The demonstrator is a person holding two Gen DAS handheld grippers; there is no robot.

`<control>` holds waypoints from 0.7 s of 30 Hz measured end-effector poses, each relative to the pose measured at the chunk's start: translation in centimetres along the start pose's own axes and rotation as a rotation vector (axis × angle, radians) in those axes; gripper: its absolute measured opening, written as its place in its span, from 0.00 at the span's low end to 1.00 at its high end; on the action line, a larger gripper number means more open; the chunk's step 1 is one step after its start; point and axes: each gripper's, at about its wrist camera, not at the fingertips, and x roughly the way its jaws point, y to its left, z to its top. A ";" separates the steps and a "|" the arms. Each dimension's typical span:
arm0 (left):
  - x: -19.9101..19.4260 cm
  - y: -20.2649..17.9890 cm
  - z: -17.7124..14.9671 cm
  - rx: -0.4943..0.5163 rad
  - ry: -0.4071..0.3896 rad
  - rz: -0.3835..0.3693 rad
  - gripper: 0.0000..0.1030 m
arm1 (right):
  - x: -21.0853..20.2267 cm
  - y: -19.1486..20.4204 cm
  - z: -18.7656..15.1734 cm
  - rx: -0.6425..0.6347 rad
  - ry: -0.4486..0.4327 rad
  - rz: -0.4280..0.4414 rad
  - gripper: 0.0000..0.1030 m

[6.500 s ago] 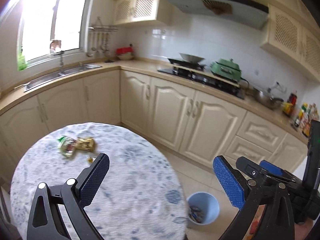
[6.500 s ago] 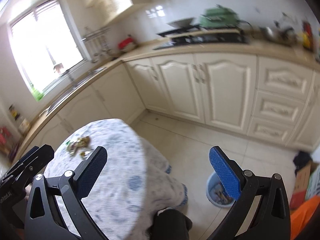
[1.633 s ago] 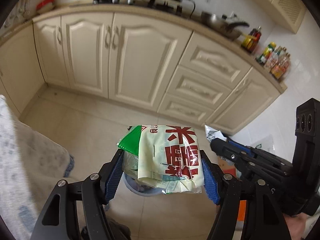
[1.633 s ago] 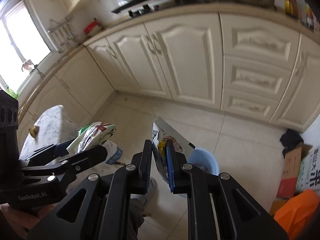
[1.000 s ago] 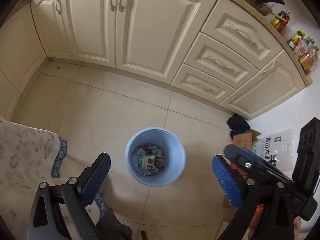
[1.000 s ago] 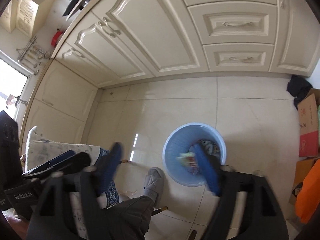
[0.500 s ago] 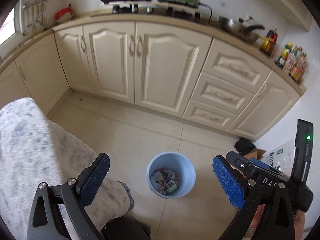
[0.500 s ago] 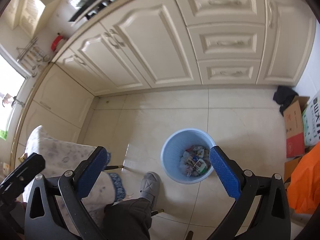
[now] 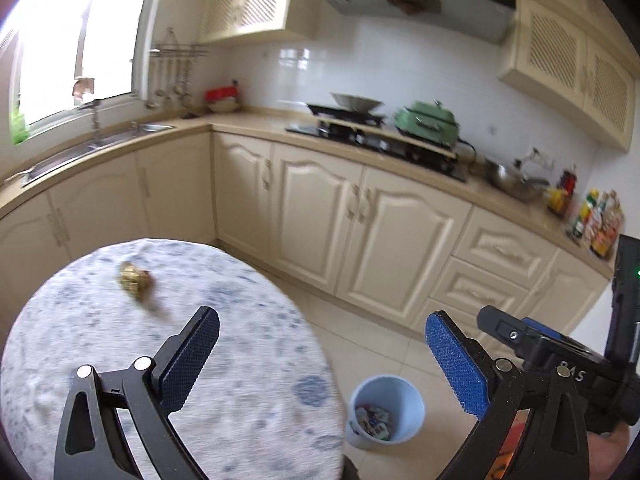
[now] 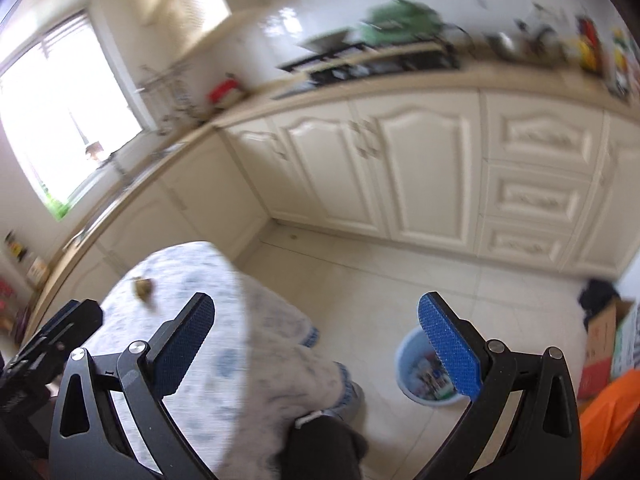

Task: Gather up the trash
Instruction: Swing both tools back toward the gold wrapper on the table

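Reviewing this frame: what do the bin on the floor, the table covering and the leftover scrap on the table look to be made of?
Bin: likely plastic, a smooth, evenly pale blue wall with a thin rim.
Table covering: fabric, matte white with blue blotches; in the right wrist view it drapes in soft folds over the table edge.
Scrap: possibly a crumpled gold foil wrapper, slightly shiny; too blurred to be sure.

Cream cabinets (image 9: 360,224), pale tiled floor (image 10: 400,280), bright window (image 9: 52,60), perhaps daylight.

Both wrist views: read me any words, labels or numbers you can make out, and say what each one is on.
"DAS", partly cut off: on the right gripper body, left wrist view.
Bottles on the counter: labels too small.
Wrappers in the blue bin: print too small.
Cardboard box: print blurred.
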 end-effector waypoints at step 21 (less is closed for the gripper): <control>-21.0 11.2 -9.0 -0.187 -0.199 0.359 0.99 | -3.2 24.3 -2.6 -0.379 -0.071 0.282 1.00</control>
